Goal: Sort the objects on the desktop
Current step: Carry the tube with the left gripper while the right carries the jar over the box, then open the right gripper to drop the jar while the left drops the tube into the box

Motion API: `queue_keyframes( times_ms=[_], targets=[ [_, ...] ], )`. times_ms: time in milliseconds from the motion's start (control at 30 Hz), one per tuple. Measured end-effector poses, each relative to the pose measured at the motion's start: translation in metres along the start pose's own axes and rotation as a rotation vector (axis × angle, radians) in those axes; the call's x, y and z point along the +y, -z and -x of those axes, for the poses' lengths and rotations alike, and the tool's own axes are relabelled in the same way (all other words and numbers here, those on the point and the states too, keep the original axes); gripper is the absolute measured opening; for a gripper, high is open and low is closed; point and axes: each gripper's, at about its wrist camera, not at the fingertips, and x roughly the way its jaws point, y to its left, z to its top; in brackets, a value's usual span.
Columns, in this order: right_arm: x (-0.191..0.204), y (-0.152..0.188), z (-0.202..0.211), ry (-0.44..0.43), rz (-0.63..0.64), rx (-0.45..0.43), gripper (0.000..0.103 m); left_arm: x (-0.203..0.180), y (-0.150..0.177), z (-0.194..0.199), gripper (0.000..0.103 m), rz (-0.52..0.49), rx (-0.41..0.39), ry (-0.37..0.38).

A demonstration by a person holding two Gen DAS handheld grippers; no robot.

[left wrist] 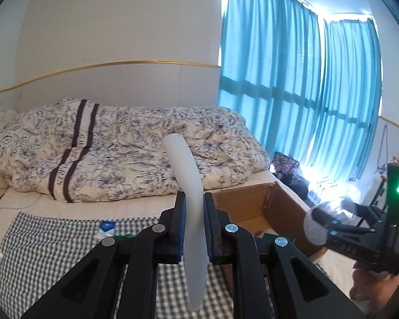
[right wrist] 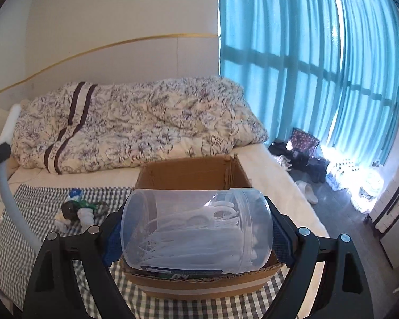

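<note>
1. The left gripper [left wrist: 195, 228] is pinched on a white curved strip [left wrist: 185, 186], its blue pads pressed against both sides; the strip stands up between them, bending left toward its top end.
2. The right gripper [right wrist: 196, 232] is clamped on a clear jar [right wrist: 196, 226] lying on its side, one pad on each end. White plastic pieces show inside the jar.
3. The jar hangs over the near edge of an open cardboard box [right wrist: 188, 172], above its opening.
4. The box sits on a checked cloth [right wrist: 40, 239] spread on the bed, in front of a floral duvet [right wrist: 135, 125].
5. In the left wrist view the right gripper and its jar [left wrist: 329, 220] appear at the right, beside the box [left wrist: 242, 204]; a hand [left wrist: 369, 284] grips the tool's handle.
6. Left of the box, small items [right wrist: 79, 210] lie on the cloth: something green and black, and something white; I cannot tell what they are.
7. Blue curtains [right wrist: 292, 66] cover the window at right.
</note>
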Motion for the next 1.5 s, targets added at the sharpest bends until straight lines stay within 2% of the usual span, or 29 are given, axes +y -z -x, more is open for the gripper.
queue_keyframes(
  times_ms=[233,400,500,700,1033,1067,1167,1233,1267,1500],
  targets=[
    [-0.012,0.002,-0.029,-0.009,-0.017,0.034,0.088,-0.03,-0.001,-0.035,0.012,-0.032,0.035,0.041],
    [-0.015,0.01,-0.049,0.016,0.004,0.094,0.088,-0.051,-0.012,-0.053,0.012,-0.048,0.037,0.078],
    [-0.021,0.014,-0.055,0.001,0.001,0.114,0.089,-0.065,-0.019,-0.061,0.012,-0.067,0.028,0.099],
    [-0.039,0.01,-0.05,-0.002,-0.04,0.076,0.09,-0.089,-0.024,-0.078,0.012,-0.074,0.031,0.136],
    [-0.066,0.0,-0.041,0.026,-0.087,0.045,0.09,-0.116,-0.01,-0.121,0.013,-0.09,0.113,0.166],
    [-0.067,-0.001,-0.04,0.028,-0.089,0.044,0.09,-0.117,-0.007,-0.126,0.015,-0.09,0.13,0.167],
    [-0.071,0.0,-0.04,0.032,-0.095,0.044,0.09,-0.118,0.003,-0.14,0.035,-0.096,0.186,0.151],
    [-0.073,0.0,-0.041,0.033,-0.101,0.045,0.09,-0.117,0.008,-0.144,0.078,-0.097,0.206,0.14],
    [-0.074,0.0,-0.041,0.032,-0.107,0.046,0.09,-0.116,0.009,-0.142,0.083,-0.093,0.2,0.133],
    [-0.068,0.003,-0.036,0.016,-0.119,0.043,0.09,-0.108,0.004,-0.124,0.085,-0.081,0.163,0.116]
  ],
)
